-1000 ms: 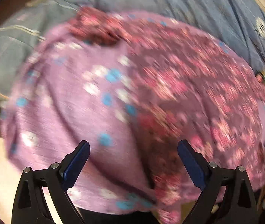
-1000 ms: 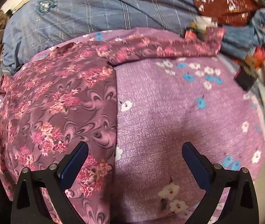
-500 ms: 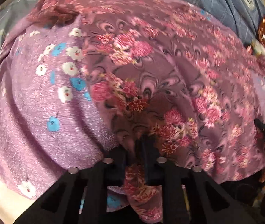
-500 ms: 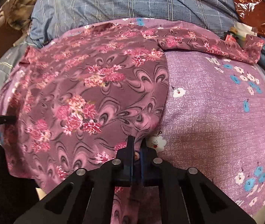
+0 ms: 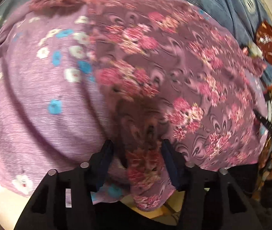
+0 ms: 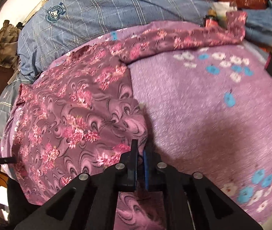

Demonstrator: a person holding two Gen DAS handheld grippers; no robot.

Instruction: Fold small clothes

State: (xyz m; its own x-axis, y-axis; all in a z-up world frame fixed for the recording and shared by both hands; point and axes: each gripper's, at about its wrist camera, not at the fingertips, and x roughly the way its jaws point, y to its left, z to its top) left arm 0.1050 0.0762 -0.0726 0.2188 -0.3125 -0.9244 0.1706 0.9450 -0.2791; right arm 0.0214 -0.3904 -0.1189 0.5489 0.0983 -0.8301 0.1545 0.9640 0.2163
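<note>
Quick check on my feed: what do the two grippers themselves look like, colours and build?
Both match. The left gripper and the right gripper have matte black angular frames with triangular cut-outs and round silver pivot pins. The fingers carry dark blue pads. No cables, sleeves or markings are clearly visible on them.

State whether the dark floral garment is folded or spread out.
Spread out: the dark floral garment lies flat over the lilac cloth, only its near edge bunched up.

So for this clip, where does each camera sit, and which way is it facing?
Left wrist: on the left gripper, looking steeply down at the floral garment; a fold bunched between its fingers.
Right wrist: on the right gripper, looking down; jaws shut on the garment's edge.
Shared: the garment, the lilac cloth and the blue checked fabric.
</note>
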